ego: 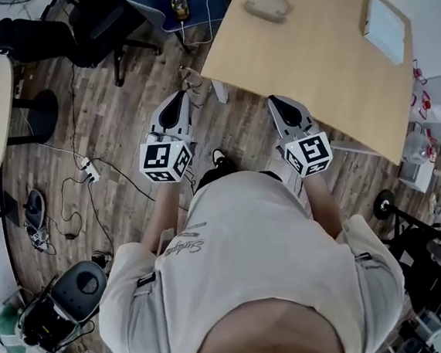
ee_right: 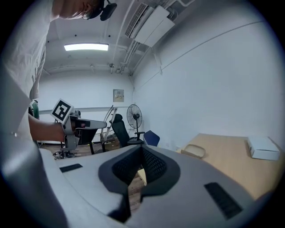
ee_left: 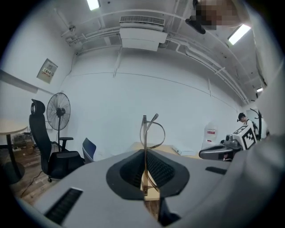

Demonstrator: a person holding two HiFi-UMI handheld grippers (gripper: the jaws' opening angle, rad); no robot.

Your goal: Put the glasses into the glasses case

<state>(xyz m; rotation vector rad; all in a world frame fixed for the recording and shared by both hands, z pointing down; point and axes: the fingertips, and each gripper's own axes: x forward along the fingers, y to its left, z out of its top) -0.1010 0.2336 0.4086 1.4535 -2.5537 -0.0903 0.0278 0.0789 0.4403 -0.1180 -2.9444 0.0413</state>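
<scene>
Left hand-held gripper: jaws pressed together on the glasses, pinching the thin frame edge-on between the dark pads.
Glasses: held in that grip and sticking up past the jaw tips. They are slim, pale wire, with an upright bar and a curved loop bowing off to its right. The lenses cannot be made out.
Handling: the frame looks light and springy, so it would likely twist if squeezed hard or knocked against an edge.
Right hand-held gripper: jaws together with nothing between them. It is held beside the left one and apart from it.
Floor: wooden boards lie below the left hand-held gripper, so the glasses are being carried off the table.
Table: ahead of both, with its near edge close beyond the right one's tips.
Glasses case: on the table, ahead and to the right of the right hand-held gripper's jaws and well apart from both. It is a low beige oval that looks like a shallow open shell, but it is too small to be sure.
White box: farther right along the table, beyond the case.
Step in hand: the glasses are gripped and being carried, and nothing is in the case yet.
Next move: reach the left one forward and rightward over the case, probably steady or open the case with the free right one, then lower the frame flat inside before letting go.
</scene>
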